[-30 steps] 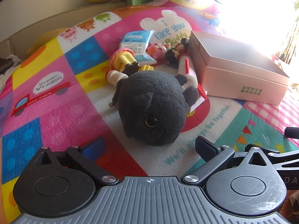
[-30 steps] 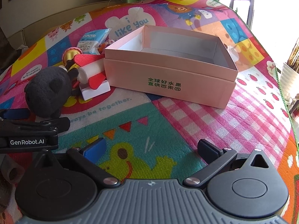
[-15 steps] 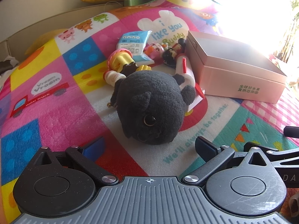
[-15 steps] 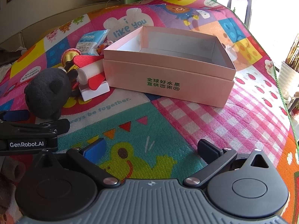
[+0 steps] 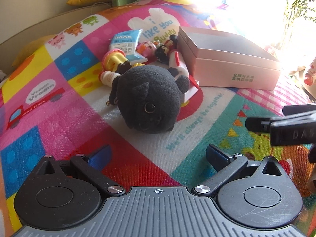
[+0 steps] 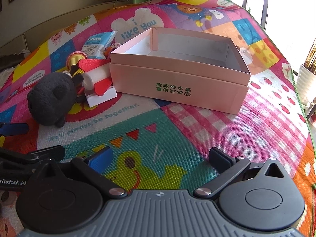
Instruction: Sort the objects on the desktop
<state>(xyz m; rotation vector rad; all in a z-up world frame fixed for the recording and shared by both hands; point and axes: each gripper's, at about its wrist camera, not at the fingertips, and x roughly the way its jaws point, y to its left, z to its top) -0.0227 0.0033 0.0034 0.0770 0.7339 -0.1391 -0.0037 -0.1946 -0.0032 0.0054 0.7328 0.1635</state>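
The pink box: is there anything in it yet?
Apparently empty. The right wrist view looks into the open pink box and shows only bare walls and floor; the near corner stays hidden.

Black plush toy (image 5: 150, 100) hides the lower parts of the figurines (image 5: 118, 67) behind it; window glare washes out the pink box's (image 5: 237, 73) far corner; right gripper (image 5: 280, 126) cut off at frame edge.
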